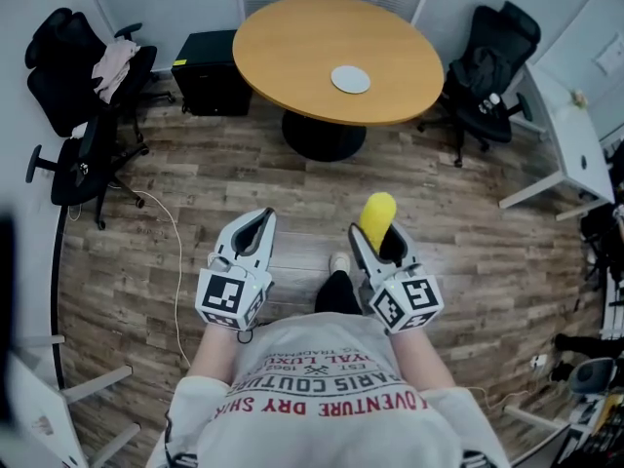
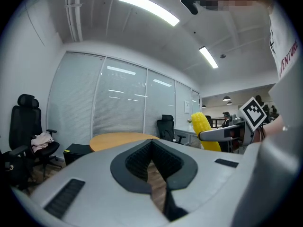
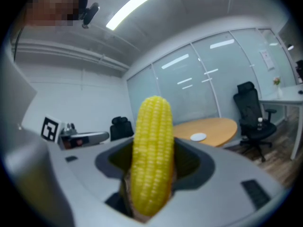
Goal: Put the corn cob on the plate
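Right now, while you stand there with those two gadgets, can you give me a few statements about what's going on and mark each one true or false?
1. The right gripper holds the corn cob between its fingers. True.
2. The corn cob lies on the plate. False: the plate is bare, and the cob is in the right gripper.
3. The plate sits on a round wooden table. True.
4. The left gripper carries a second cob. False: its fingers are together with nothing between them.
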`<move>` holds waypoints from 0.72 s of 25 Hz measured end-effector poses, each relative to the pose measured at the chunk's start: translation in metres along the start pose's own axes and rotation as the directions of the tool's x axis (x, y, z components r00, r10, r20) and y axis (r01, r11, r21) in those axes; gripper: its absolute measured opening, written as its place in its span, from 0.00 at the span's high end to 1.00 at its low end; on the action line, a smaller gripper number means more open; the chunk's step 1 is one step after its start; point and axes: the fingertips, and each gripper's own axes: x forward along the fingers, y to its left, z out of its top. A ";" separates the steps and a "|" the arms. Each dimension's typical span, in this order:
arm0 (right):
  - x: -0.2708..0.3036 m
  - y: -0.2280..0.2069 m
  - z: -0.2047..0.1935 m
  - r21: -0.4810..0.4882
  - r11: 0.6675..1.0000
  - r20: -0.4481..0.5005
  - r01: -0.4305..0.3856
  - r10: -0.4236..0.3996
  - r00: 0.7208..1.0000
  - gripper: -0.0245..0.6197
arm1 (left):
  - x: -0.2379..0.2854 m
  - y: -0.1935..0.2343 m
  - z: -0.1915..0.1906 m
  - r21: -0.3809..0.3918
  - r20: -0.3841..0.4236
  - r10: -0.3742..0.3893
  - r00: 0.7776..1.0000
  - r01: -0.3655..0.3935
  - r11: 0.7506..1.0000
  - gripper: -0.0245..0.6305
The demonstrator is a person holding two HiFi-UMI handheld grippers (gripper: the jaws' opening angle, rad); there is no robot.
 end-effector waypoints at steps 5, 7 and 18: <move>0.032 -0.041 0.012 0.013 1.000 0.002 -0.027 0.027 1.000 0.55 | 0.046 0.005 0.005 0.015 -0.004 0.030 1.000 -0.030 0.999 0.91; 0.043 -0.061 0.020 0.022 0.999 0.006 -0.040 0.040 0.999 0.55 | 0.069 0.005 0.009 0.020 -0.005 0.042 0.999 -0.042 0.999 0.91; 0.102 -0.187 0.074 0.034 0.997 0.014 -0.074 0.074 0.997 0.55 | 0.210 -0.008 0.038 0.039 0.024 0.072 0.997 -0.073 0.997 0.91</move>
